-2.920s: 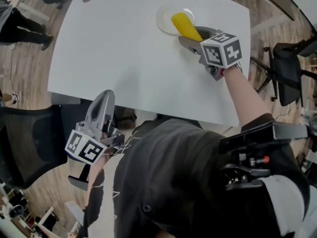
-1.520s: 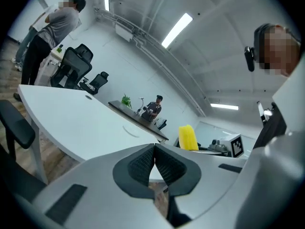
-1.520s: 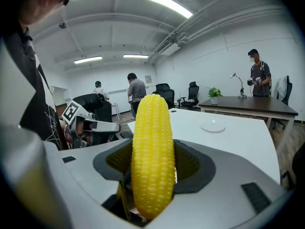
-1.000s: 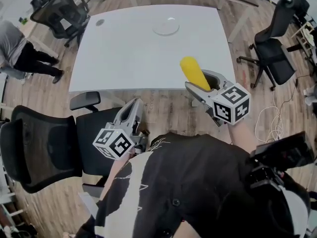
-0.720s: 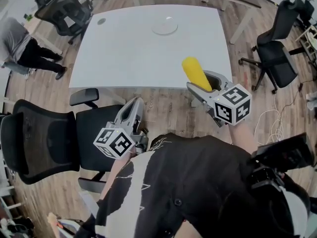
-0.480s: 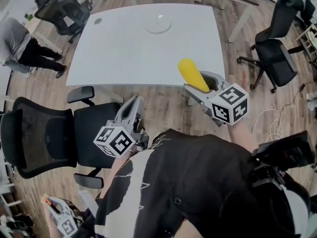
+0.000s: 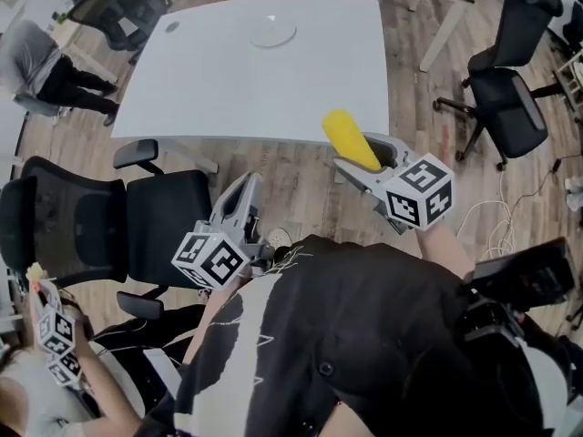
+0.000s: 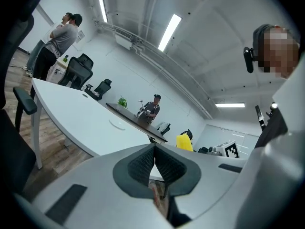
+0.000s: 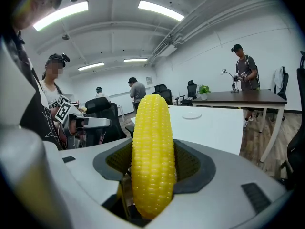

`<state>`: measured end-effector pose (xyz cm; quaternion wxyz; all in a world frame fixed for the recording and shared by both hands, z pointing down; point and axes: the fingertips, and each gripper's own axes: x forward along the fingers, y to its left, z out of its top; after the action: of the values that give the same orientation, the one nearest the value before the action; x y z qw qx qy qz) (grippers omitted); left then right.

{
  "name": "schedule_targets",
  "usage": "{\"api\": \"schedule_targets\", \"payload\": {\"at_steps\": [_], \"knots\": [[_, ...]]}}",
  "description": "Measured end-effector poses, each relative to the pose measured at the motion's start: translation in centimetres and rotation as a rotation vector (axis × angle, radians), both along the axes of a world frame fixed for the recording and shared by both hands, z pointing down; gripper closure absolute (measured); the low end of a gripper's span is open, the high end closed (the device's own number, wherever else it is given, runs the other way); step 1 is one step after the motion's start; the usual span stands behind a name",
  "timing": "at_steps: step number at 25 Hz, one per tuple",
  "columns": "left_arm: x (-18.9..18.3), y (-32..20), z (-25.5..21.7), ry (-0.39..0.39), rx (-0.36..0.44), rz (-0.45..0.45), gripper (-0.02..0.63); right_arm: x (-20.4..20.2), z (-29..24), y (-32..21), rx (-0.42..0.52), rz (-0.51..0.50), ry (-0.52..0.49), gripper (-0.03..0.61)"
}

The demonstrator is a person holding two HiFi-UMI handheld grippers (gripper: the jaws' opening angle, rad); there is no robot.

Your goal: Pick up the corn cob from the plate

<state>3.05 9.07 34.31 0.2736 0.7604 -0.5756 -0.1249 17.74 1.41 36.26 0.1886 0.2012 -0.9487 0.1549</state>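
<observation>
Clamps the corn cob (image 9: 151,142) in the jaws of the right gripper (image 7: 366,160), biting on the lower half and leaving the rounded tip jutting free above. Holds it in the air off the near edge of the table (image 7: 228,89), over wooden floor and well apart from the plate (image 7: 272,33) at the far side, so counts as picked up already. Carries the left gripper (image 7: 246,188) low by the body, jaws pressed together on nothing.

Looks stiff and fairly light; cannot tell whether real or a moulded replica. Offers rows of bumpy kernels for the ribbed pads to key into, yet tapers toward the tip and, being round, probably rolls under a slack hold. Best taken squarely across the thick middle, never near the narrow end. Sits here gripped somewhat low, so may pivot about the pads if swung fast. Calls for a firm, moderate squeeze; shows no sign of crushing or denting at the contact.
</observation>
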Motion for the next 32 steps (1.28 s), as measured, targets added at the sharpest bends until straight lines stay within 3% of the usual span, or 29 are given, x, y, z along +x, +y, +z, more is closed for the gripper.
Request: {"api": "schedule_targets", "payload": {"at_steps": [7, 17, 32], "knots": [[4.8, 3.2, 1.2, 0.001, -0.017, -0.065, 0.6, 3.6, 1.4, 2.0, -0.014, -0.076, -0.004, 0.319], [7.7, 7.3, 3.4, 0.031, -0.08, -0.126, 0.6, 6.1, 3.3, 4.3, -0.051, -0.135, -0.007, 0.319], [9.8, 7.8, 3.6, 0.033, -0.08, -0.121, 0.6, 9.0, 3.3, 4.3, -0.129, -0.071, -0.069, 0.319]]}}
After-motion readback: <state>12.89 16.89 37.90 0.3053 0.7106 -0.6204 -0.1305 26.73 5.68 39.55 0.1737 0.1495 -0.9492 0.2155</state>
